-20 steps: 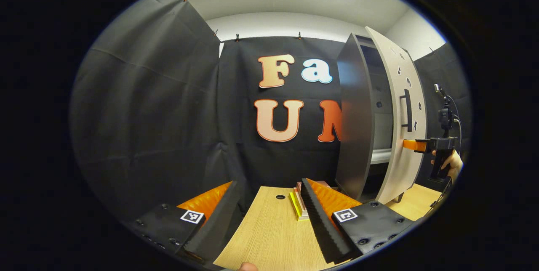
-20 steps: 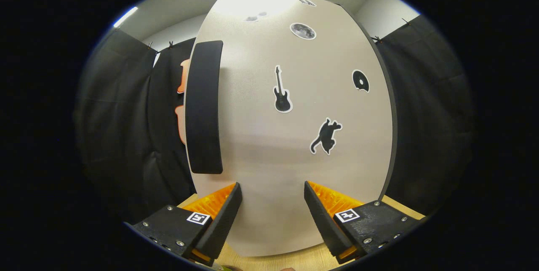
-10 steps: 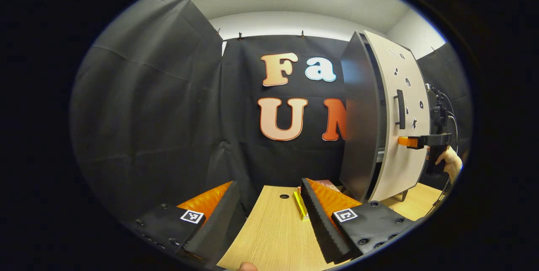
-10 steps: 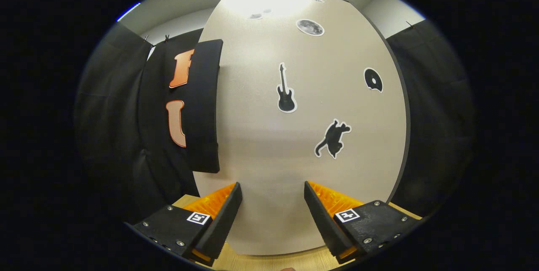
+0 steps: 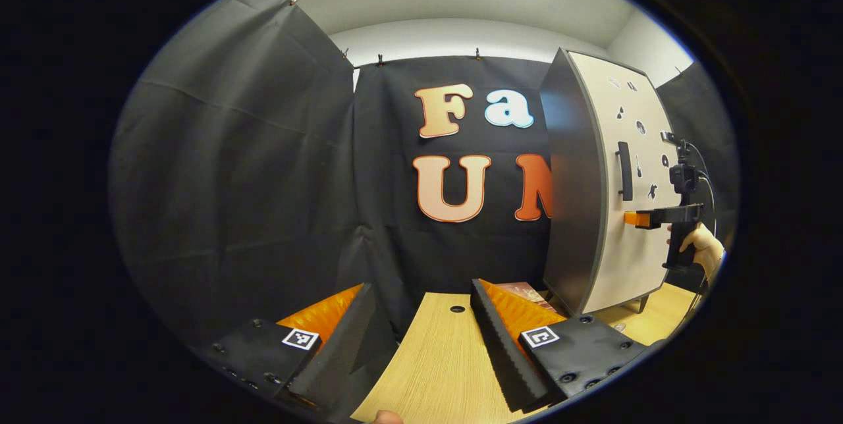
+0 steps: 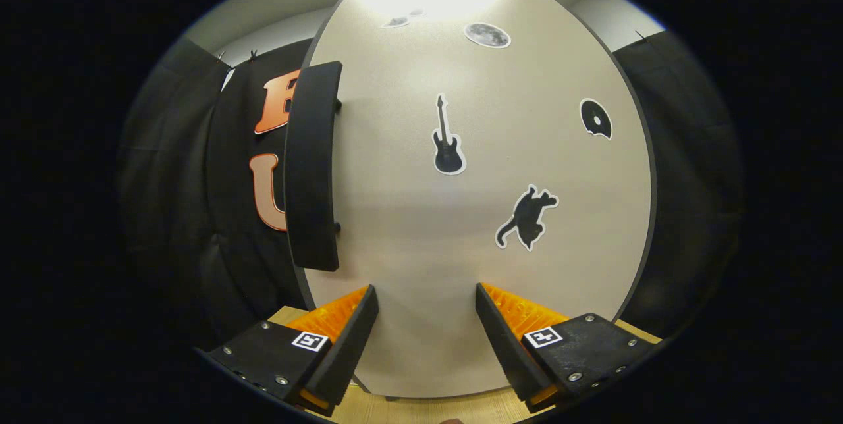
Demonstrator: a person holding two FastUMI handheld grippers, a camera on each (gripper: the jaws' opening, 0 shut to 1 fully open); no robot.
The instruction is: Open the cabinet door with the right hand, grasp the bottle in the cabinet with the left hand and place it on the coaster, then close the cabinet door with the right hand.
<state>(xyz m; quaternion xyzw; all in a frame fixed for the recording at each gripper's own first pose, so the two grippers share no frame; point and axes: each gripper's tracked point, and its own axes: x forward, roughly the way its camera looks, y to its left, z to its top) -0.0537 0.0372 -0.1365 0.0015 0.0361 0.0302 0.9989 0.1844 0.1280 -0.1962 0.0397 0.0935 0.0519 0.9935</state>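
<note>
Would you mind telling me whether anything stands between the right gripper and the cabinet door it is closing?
Nothing visible does. The right gripper, fingers apart, faces the cabinet door directly, right of the black handle. In the left gripper view its tips sit at the door's face, which looks flush with the cabinet side.

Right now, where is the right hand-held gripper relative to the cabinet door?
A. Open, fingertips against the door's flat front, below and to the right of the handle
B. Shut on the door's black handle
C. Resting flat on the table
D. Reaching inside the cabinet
A: in the right gripper view the right hand-held gripper stands open at the front of the cabinet door, with the black handle up to its left, ungrasped.
</note>
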